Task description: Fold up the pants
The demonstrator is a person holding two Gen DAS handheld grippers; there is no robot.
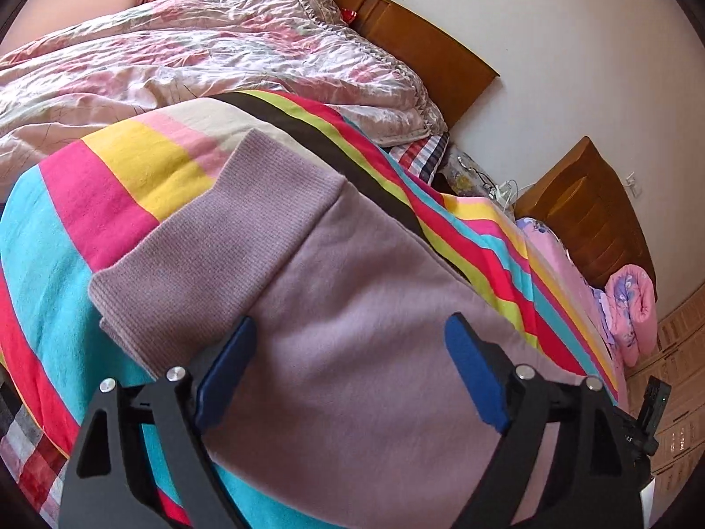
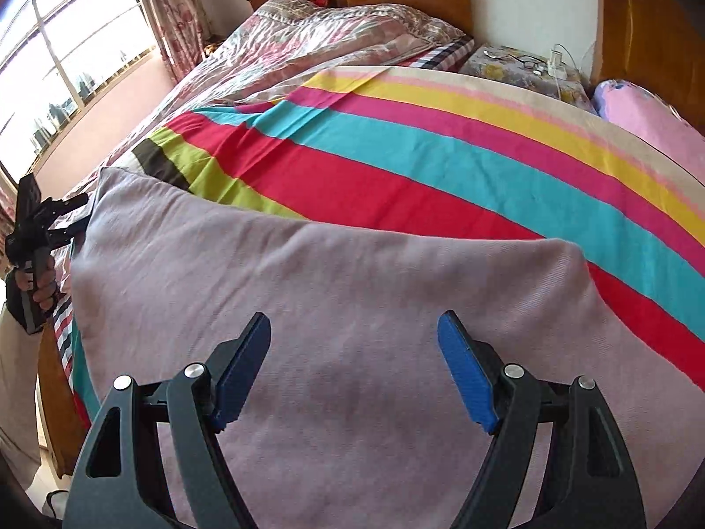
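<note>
Mauve sweatpants (image 1: 352, 330) lie flat on a striped sheet (image 1: 66, 242) on the bed. Their ribbed waistband (image 1: 211, 238) points up-left in the left wrist view. My left gripper (image 1: 350, 330) is open and empty, hovering just over the pants below the waistband. In the right wrist view the pants (image 2: 330, 299) fill the lower frame. My right gripper (image 2: 354, 330) is open and empty above their middle. The left gripper's body (image 2: 37, 225), held in a hand, shows at the far left edge there.
A crumpled pink quilt (image 1: 198, 53) lies beyond the striped sheet (image 2: 440, 154), against the wooden headboard (image 1: 432, 44). A small table with cables (image 2: 524, 66) and a second bed with pink bedding (image 2: 647, 119) stand to the right. A window (image 2: 66, 53) is at left.
</note>
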